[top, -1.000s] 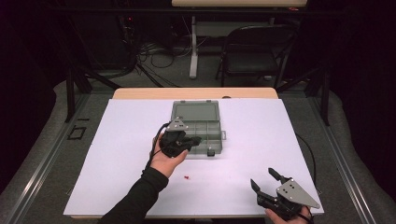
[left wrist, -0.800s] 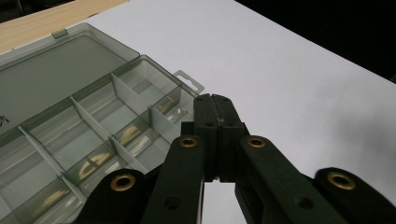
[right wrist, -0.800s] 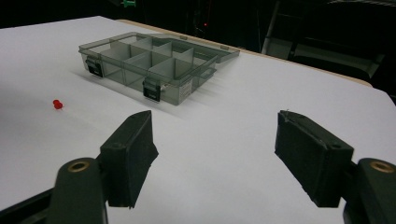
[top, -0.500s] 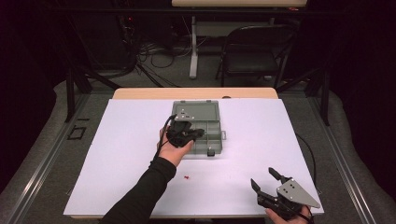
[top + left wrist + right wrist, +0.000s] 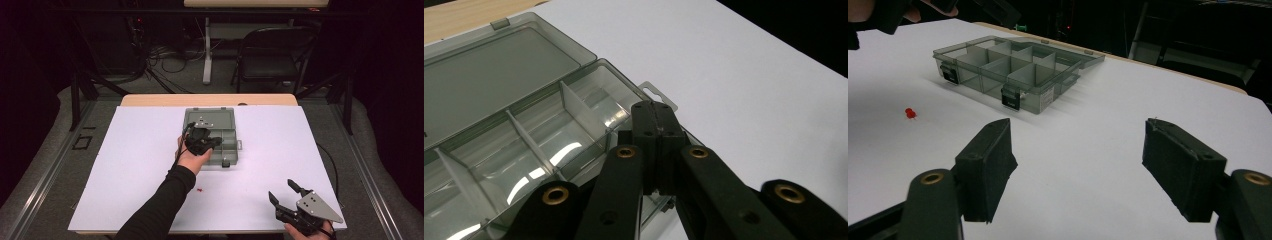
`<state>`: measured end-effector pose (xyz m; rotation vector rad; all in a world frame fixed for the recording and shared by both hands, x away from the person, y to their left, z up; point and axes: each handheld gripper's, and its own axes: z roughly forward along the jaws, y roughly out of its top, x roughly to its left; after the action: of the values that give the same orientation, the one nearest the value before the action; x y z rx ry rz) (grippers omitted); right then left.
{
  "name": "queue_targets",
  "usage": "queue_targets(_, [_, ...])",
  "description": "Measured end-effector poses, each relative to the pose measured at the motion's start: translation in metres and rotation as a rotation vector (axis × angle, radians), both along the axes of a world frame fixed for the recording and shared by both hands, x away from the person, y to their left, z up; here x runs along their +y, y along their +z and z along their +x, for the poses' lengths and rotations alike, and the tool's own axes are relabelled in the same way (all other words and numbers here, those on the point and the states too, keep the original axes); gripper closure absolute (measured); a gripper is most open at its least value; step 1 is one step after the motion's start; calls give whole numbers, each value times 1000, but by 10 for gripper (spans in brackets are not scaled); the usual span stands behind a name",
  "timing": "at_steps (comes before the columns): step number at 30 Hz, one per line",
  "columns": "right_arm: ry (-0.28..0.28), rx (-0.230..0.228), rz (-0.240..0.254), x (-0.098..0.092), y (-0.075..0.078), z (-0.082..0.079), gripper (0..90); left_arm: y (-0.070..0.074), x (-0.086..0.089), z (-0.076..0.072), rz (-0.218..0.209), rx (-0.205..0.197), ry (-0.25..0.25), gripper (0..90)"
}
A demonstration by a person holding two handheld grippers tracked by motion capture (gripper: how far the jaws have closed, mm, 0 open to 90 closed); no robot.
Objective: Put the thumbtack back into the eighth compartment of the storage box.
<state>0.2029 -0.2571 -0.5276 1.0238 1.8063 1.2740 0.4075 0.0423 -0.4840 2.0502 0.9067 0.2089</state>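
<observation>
**Grey plastic box lay open under a closed left gripper**

Black jaws of the right gripper [image 5: 286, 200] stood wide apart with nothing between them, low over the white table [image 5: 125, 165] at its near right corner. Just beyond, toward the middle, a small red pin [image 5: 200, 190] lay alone on the sheet; in the right gripper view it sat to the left, well apart from the box.

Farther in, the left hand [image 5: 192, 159] held the left gripper [image 5: 655, 117] over the box [image 5: 231, 131]. Its jaws were pressed flat together, and no thing could be seen between the pads. In the left gripper view the tips hung above the near right corner of the tray, by a hanging tab, without plainly touching it.

Past that, the box itself sat near the table's centre, its lid [image 5: 209, 117] thrown back flat toward the far edge. Thin dividers split the tray into compartments, which looked empty. Two dark latches [image 5: 1011, 101] showed on its front wall.

By its look the box was light, stiff and smooth, so it would likely slide on the sheet if pushed from one side. The walls looked thin and could crack under a hard pinch. A fair hold would be the front wall beside a latch, or the lid's free edge for swinging it shut. The pin was tiny and would likely roll; it wanted a pinch on its head.
</observation>
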Motion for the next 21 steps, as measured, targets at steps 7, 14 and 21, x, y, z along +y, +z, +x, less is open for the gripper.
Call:
queue_targets(7, [0,0,6,-1,0,0,276,-12,-9,3,32,0,4,900])
queue_targets(14, [2,-1,4,-1,0,0,275,-24,-21,1,54,12,-20,900])
queue_targets(21, [3,-2,4,-1,0,0,276,-31,-26,-1,62,22,-22,900])
